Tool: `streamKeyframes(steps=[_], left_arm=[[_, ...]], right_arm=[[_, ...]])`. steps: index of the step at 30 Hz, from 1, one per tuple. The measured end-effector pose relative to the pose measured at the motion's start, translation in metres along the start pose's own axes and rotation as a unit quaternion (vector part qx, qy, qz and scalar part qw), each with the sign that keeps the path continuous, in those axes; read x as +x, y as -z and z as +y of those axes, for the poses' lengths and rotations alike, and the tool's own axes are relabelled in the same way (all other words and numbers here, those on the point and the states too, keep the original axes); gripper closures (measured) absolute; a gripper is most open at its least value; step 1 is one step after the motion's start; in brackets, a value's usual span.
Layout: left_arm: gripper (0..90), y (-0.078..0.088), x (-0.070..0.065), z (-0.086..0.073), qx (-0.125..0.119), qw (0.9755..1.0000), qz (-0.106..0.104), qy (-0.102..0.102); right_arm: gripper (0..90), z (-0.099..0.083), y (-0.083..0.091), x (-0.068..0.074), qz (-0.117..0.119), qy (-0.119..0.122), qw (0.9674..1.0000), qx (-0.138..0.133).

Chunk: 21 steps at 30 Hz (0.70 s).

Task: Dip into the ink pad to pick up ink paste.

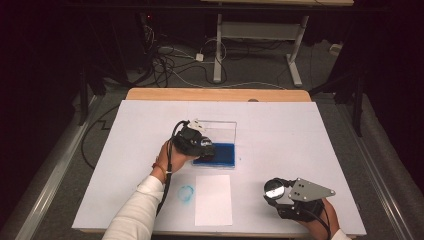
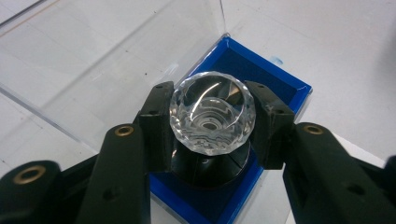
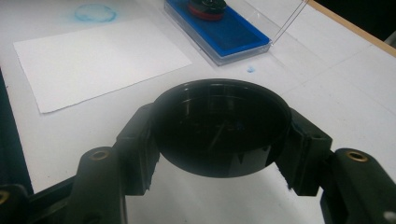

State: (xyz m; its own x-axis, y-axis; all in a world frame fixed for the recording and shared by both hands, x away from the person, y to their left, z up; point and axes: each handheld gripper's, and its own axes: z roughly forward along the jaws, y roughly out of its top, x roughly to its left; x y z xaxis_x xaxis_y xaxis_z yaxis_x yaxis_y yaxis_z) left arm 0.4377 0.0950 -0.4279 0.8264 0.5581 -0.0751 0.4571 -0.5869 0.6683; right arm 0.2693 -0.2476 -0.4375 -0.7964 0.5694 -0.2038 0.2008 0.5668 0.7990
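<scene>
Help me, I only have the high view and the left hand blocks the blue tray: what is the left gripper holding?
Observer: The left gripper has its jaws closed on the faceted clear knob of a stamp.
Operator: Where is the stamp's base?
Observer: Low over the blue ink pad, beside the raised clear lid. I cannot confirm contact.
Operator: And the round thing on my right?
Observer: The right gripper clamps a glossy black cap by its rim, held off the table.
</scene>
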Motion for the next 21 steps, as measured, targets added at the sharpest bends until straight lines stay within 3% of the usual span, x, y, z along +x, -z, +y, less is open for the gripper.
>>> streamKeyframes(steps=[12, 18, 21], left_arm=[[54.2, -0.001, -0.006, 0.000, 0.001, 0.9999, 0.013, -0.003], [54.2, 0.003, -0.006, 0.003, 0.016, 0.9997, 0.019, -0.006], [54.3, 0.015, -0.002, 0.004, -0.003, 0.9998, 0.020, 0.000]], right_arm=[[38.5, 0.000, 0.000, 0.000, -0.001, -0.001, 1.0000, 0.000], [38.5, 0.000, 0.000, 0.001, -0.001, -0.002, 1.0000, 0.000], [38.5, 0.000, 0.000, 0.000, -0.001, -0.003, 1.0000, -0.001]])
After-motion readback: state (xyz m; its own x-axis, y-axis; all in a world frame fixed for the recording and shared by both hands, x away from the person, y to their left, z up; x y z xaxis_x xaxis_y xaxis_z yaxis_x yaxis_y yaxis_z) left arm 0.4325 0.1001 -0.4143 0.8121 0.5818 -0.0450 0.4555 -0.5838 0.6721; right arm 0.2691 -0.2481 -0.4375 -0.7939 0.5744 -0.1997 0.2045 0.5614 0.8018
